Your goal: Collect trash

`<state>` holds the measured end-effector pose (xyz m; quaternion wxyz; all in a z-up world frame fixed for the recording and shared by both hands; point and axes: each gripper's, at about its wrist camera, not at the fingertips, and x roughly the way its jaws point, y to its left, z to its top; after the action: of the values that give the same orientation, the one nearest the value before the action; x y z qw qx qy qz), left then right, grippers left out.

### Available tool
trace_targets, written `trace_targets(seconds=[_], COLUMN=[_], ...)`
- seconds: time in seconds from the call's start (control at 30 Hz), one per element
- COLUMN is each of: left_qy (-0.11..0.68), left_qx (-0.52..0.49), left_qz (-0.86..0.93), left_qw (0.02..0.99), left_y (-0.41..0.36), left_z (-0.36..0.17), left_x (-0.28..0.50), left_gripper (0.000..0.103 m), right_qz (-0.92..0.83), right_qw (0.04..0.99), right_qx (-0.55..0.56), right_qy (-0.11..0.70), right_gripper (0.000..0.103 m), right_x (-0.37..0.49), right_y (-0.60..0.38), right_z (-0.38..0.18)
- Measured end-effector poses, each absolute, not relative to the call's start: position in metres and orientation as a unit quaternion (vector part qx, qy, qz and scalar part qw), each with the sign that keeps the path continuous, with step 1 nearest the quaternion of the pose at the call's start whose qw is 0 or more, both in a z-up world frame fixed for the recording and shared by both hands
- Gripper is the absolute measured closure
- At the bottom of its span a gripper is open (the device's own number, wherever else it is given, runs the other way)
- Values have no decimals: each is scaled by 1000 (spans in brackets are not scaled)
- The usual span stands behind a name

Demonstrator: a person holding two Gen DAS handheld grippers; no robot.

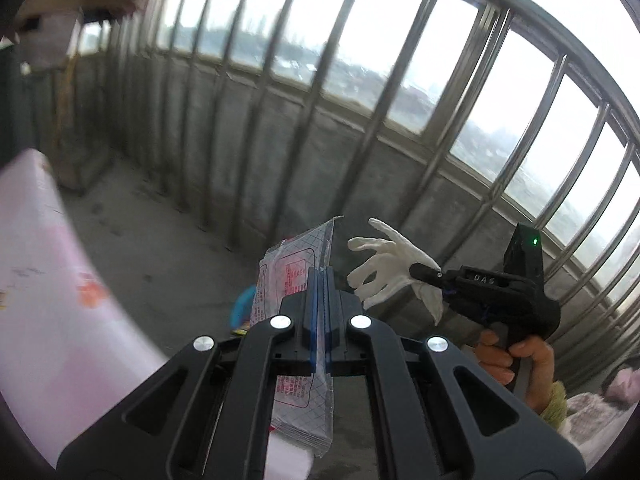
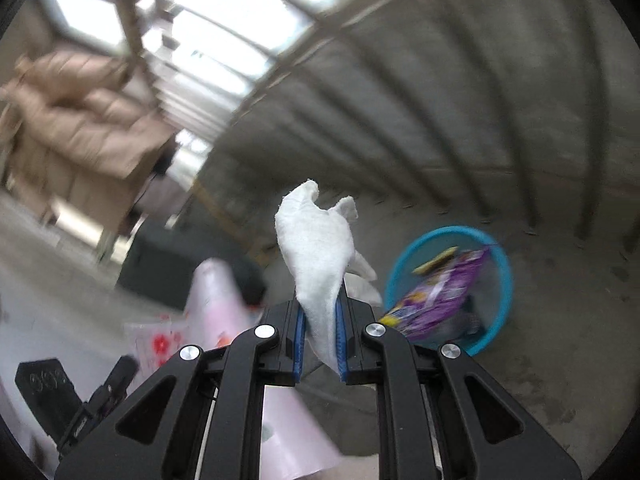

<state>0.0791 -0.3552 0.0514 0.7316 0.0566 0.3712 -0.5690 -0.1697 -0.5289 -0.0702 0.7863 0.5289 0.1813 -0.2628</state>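
Note:
My left gripper (image 1: 320,276) is shut on a clear plastic wrapper with red print (image 1: 288,280), held in the air above the floor. My right gripper (image 2: 320,312) is shut on a white cloth glove (image 2: 316,248); it also shows in the left wrist view (image 1: 426,270), with the glove (image 1: 384,264) hanging from its tip. A blue round basket (image 2: 502,280) stands on the floor to the right of the right gripper and holds a purple snack bag (image 2: 440,296) and a yellow packet. A blue edge of the basket (image 1: 240,304) peeks out behind the wrapper.
A table with a pink-white flowered cloth (image 1: 48,292) is at the left, also seen in the right wrist view (image 2: 212,296). A metal railing (image 1: 360,120) on a low concrete wall runs behind. The floor (image 2: 560,380) is bare concrete. The left gripper body (image 2: 52,396) shows lower left.

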Motion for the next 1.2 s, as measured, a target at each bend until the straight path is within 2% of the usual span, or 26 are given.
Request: trace_targets(seconds=[0.3,0.53,0.6,0.63,0.67,0.7,0.73,0.87,1.2], left_qy=[474,537,557,569,577,583,585,581,524], left_qx=[77,109,110,108,108,106,103,88,48], left_qz=[-574,-555,-543,-534,-526,-518,-515,-521,-541], left_qw=[663,626,618,616,616,617,618,619,656], left_y=[-465,-518,-527,-530,-527,-528,-527,-516,-456], left_z=[-39,-104,-122,-130,-135,-140,-142,-135,-78], left_x=[89,113,121,125,128,131,133,138,155], left_gripper=[102,102,94,91,83,80,79,71,70], right_qz=[-276,-271,-268,-268,-269,-270,-277,-294,-308], right_qw=[720,693,686,680,673,662,655,649,680], right_qx=[597,623,627,629,631,632,632,631,603], right_qy=[220,240,254,265,277,298,309,309,281], right_gripper=[90,88,86,81,76,65,58,58,56], right_x=[-152,-115,-101,-96,-91,-84,-83,-88,-110], right_y=[-563,-585,-595,-599,-603,-607,-608,-604,-593], right_z=[-150,-194,-210,-217,-227,-240,-243,-250,-224])
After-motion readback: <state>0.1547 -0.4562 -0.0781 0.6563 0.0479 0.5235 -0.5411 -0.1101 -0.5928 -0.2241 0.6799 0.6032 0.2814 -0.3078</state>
